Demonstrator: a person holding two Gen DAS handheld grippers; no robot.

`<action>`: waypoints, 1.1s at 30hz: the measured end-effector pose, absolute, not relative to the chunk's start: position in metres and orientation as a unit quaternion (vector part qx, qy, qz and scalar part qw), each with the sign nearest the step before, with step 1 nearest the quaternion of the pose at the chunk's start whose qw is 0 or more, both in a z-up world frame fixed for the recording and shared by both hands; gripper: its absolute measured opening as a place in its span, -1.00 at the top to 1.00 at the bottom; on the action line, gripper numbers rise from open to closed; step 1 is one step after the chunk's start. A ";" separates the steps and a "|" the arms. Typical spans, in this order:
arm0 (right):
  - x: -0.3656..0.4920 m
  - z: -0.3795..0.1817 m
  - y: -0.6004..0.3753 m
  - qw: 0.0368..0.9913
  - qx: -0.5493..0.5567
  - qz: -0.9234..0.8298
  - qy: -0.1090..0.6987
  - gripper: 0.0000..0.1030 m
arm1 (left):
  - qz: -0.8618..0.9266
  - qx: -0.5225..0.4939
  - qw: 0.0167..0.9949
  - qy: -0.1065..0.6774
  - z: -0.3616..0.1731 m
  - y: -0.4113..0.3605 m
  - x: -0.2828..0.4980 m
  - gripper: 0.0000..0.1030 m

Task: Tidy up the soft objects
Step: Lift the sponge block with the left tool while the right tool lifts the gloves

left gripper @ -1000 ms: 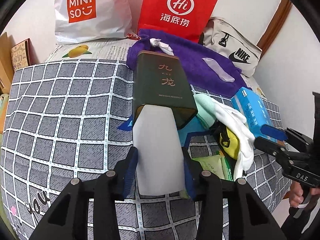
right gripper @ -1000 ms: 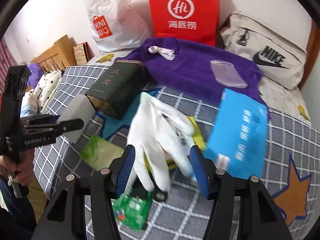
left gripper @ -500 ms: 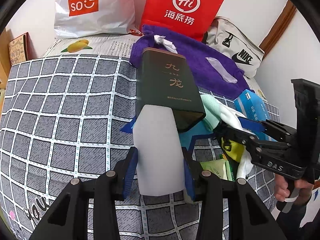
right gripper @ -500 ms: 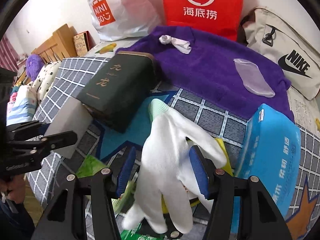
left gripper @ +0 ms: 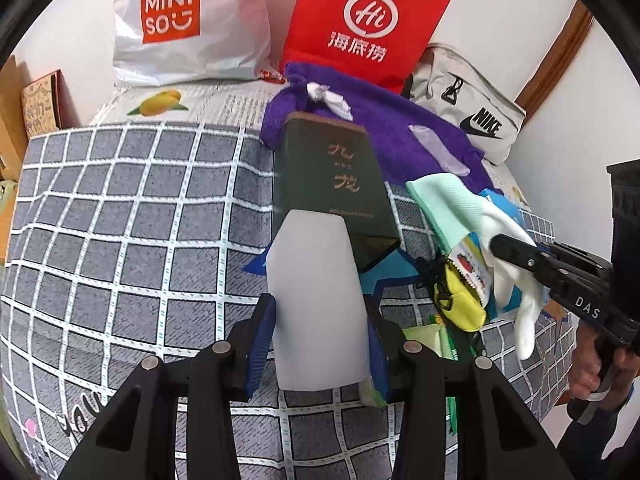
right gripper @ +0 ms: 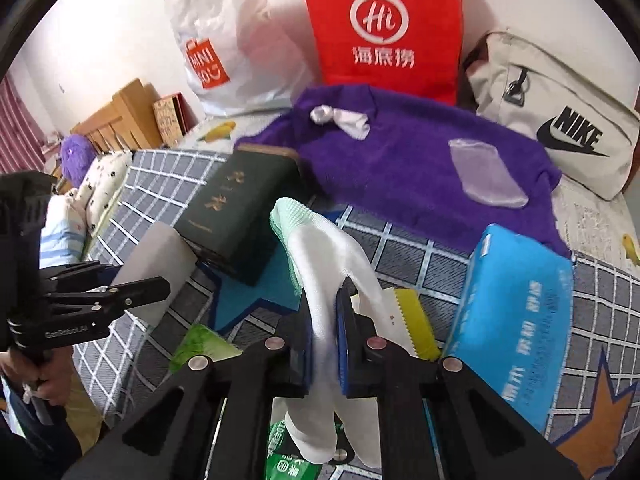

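A white glove (right gripper: 320, 248) with a mint cuff hangs pinched between the blue pads of my right gripper (right gripper: 324, 304), whose jaws are closing on it. In the left wrist view the same glove (left gripper: 492, 216) dangles from the right gripper (left gripper: 504, 244), raised off the checked bedspread (left gripper: 120, 220). My left gripper (left gripper: 316, 312) is shut on a pale grey-white foam block (left gripper: 316, 280), which rests against the open end of a dark green tin (left gripper: 332, 172). A purple towel (right gripper: 400, 160) lies behind them.
A blue tissue pack (right gripper: 516, 312), a yellow pouch (left gripper: 460, 300) and green packets (right gripper: 200, 344) lie under the glove. A red bag (left gripper: 364, 20), a white Miniso bag (left gripper: 180, 24) and a Nike bag (right gripper: 560, 128) line the wall. A person's hand (left gripper: 592, 364) holds the right tool.
The right gripper's jaws have come together on the white glove, and the glove now hangs lifted off the pile. The left gripper keeps its hold on the foam block.
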State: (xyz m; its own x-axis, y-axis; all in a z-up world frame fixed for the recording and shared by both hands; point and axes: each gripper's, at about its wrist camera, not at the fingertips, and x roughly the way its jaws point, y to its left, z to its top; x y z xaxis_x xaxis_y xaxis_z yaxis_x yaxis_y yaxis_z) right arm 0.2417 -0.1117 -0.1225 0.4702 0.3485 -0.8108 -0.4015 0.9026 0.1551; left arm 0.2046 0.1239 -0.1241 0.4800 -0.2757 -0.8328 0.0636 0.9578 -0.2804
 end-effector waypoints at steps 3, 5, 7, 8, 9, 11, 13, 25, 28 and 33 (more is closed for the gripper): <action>0.238 -0.110 -0.117 0.863 -0.026 0.221 0.454 0.81 | -0.099 -0.106 0.858 0.493 -0.113 0.123 0.202 0.22; 0.235 -0.100 -0.122 0.867 -0.020 0.225 0.444 0.81 | -0.099 -0.105 0.861 0.488 -0.106 0.123 0.200 0.22; 0.234 -0.093 -0.126 0.870 -0.015 0.227 0.437 0.81 | -0.099 -0.101 0.864 0.484 -0.098 0.120 0.199 0.22; 0.234 -0.089 -0.129 0.871 -0.012 0.227 0.435 0.81 | -0.099 -0.100 0.865 0.482 -0.095 0.119 0.199 0.22; 0.234 -0.087 -0.131 0.872 -0.010 0.227 0.433 0.81 | -0.100 -0.099 0.867 0.479 -0.091 0.118 0.199 0.22; 0.234 -0.083 -0.137 0.875 -0.007 0.223 0.431 0.81 | -0.099 -0.100 0.868 0.476 -0.087 0.117 0.201 0.22; 0.236 -0.081 -0.143 0.875 -0.004 0.220 0.431 0.81 | -0.100 -0.101 0.870 0.473 -0.082 0.115 0.203 0.22; 0.255 -0.067 -0.184 0.889 0.014 0.185 0.419 0.81 | -0.113 -0.096 0.874 0.463 -0.062 0.097 0.240 0.22; 0.267 -0.065 -0.193 0.892 0.017 0.176 0.416 0.81 | -0.116 -0.092 0.874 0.462 -0.059 0.093 0.254 0.22; 0.292 -0.064 -0.199 0.894 0.019 0.169 0.414 0.81 | -0.130 -0.093 0.874 0.459 -0.054 0.087 0.278 0.22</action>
State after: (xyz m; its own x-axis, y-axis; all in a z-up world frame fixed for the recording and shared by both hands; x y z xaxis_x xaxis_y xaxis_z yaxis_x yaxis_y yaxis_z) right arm 0.2917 -0.1986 -0.0639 0.5992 0.3184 -0.7345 -0.2873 0.9419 0.1740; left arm 0.2784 0.0874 -0.0537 0.5441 -0.3126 -0.7786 0.1424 0.9490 -0.2814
